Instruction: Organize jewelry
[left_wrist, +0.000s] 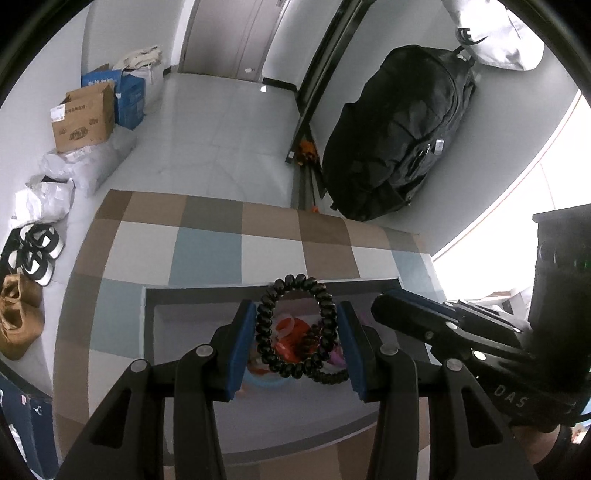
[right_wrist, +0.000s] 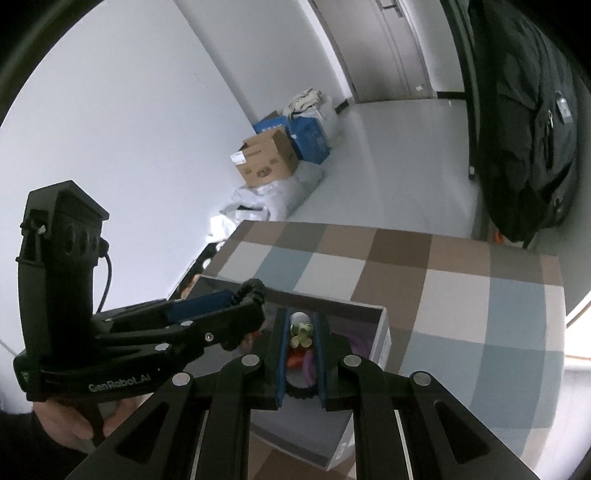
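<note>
My left gripper (left_wrist: 296, 345) is shut on a black spiral-coil bracelet (left_wrist: 291, 295), held upright over an open grey box (left_wrist: 147, 317) on the checked tablecloth. Inside the box lie an orange piece (left_wrist: 286, 338), a purple ring (left_wrist: 338, 356) and another black coil (left_wrist: 330, 376). My right gripper (right_wrist: 301, 345) is shut on a small green flower piece with a white bead (right_wrist: 301, 328), over the same box (right_wrist: 382, 332). The left gripper also shows in the right wrist view (right_wrist: 236, 314), just left of the right gripper's jaws.
The table with the brown, blue and white checked cloth (left_wrist: 229, 236) stands by a white wall. A black backpack (left_wrist: 399, 136) hangs at the right. Cardboard and blue boxes (left_wrist: 85, 114), white bags and sandals (left_wrist: 37, 254) lie on the floor at the left.
</note>
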